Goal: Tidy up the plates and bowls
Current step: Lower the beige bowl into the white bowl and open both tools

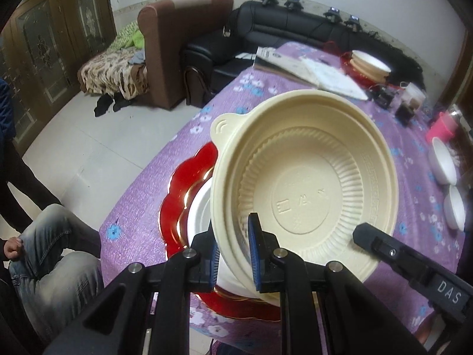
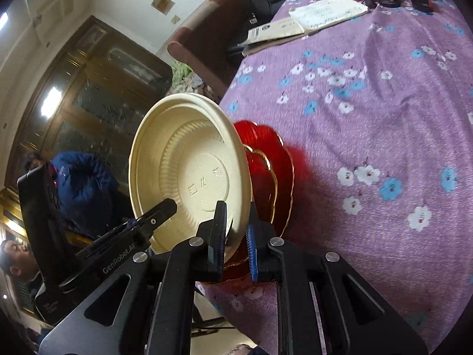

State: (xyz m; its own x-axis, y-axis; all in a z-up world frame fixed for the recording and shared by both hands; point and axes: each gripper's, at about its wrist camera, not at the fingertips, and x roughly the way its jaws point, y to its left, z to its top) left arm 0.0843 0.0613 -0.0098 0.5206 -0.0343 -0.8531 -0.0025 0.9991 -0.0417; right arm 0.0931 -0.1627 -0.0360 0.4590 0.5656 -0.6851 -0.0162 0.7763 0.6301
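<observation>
While both grippers pinch the stack, the left hand-held gripper (image 1: 233,254) squeezes the near rim of the cream bowl (image 1: 307,183). Low in the middle, the right hand-held gripper (image 2: 236,242) squeezes the bowl and red plate (image 2: 266,177) just above the purple tabletop (image 2: 369,118).

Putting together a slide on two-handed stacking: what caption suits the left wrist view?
Left tool shut on the rim of a cream bowl over red scalloped plates.

Left gripper (image 1: 233,254): black linkage arms, silver round pivot screws, blue ribbed pads on the fingers (image 1: 254,254). Right gripper (image 2: 236,245): same black build and blue pads; the white "GenRobot.AI" lettering seen there is on the other gripper's body.
</observation>
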